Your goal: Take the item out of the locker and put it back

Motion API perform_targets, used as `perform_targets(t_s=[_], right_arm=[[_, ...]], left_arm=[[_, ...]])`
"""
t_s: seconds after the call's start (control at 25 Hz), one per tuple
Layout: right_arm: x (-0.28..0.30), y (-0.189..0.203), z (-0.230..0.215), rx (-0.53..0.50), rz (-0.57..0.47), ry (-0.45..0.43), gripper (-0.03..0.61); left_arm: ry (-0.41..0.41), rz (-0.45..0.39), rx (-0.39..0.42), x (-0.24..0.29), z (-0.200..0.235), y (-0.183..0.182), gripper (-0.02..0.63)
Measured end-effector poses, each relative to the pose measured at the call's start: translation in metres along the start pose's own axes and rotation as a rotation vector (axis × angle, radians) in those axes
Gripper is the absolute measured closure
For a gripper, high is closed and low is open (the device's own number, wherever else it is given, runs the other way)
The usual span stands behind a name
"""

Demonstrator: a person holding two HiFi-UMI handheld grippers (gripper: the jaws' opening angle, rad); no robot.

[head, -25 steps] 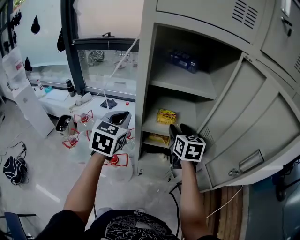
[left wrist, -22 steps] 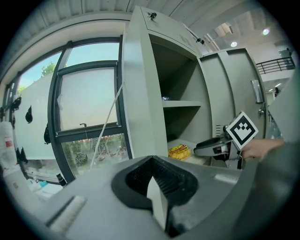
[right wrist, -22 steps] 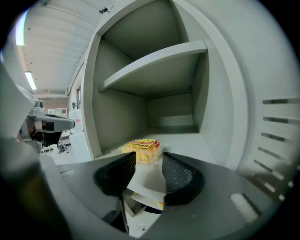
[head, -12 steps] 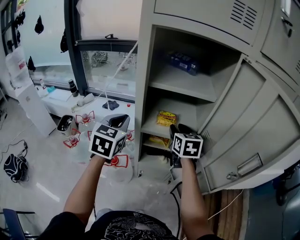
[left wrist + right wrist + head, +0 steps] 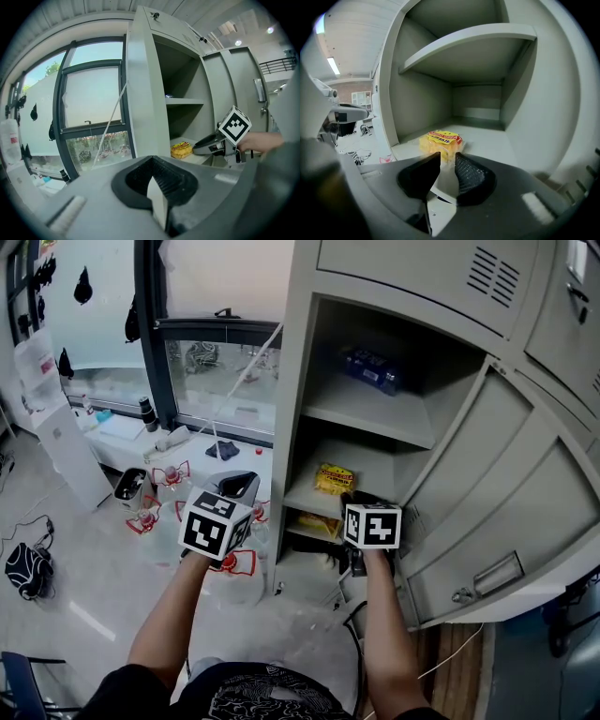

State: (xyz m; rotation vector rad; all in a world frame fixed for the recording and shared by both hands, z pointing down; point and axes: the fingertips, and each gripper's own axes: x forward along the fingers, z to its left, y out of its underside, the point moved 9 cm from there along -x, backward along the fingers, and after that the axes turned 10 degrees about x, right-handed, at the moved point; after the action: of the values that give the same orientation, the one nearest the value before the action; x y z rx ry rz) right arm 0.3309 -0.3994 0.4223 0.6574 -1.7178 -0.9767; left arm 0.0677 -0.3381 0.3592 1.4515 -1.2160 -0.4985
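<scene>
Currently the yellow packet (image 5: 334,478) lies on the middle shelf of the locker (image 5: 291,381), centre frame. My right gripper (image 5: 447,157) is released, jaws slightly apart just short of the packet; the marker cube hides them in the head view. My left gripper (image 5: 152,159) is clenched and empty. A blue item (image 5: 373,365) on the top shelf is indistinct in shadow.

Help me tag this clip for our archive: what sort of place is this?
Probably a workroom or storage corner: a grey metal locker, a yellow snack packet on its shelf, a dark-framed glass window, clutter on the pale floor.
</scene>
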Motion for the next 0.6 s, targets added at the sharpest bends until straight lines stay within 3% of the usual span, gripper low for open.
perform_targets(t_s=[0.32, 0.6], right_arm=[[-0.001, -0.003, 0.004, -0.012, 0.024, 0.012, 0.534], [-0.003, -0.002, 0.009, -0.006, -0.027, -0.007, 0.551]], left_arm=[[-0.004, 0.003, -0.009, -0.004, 0.003, 0.005, 0.606], [0.002, 0.005, -0.014, -0.011, 0.006, 0.008, 0.606]])
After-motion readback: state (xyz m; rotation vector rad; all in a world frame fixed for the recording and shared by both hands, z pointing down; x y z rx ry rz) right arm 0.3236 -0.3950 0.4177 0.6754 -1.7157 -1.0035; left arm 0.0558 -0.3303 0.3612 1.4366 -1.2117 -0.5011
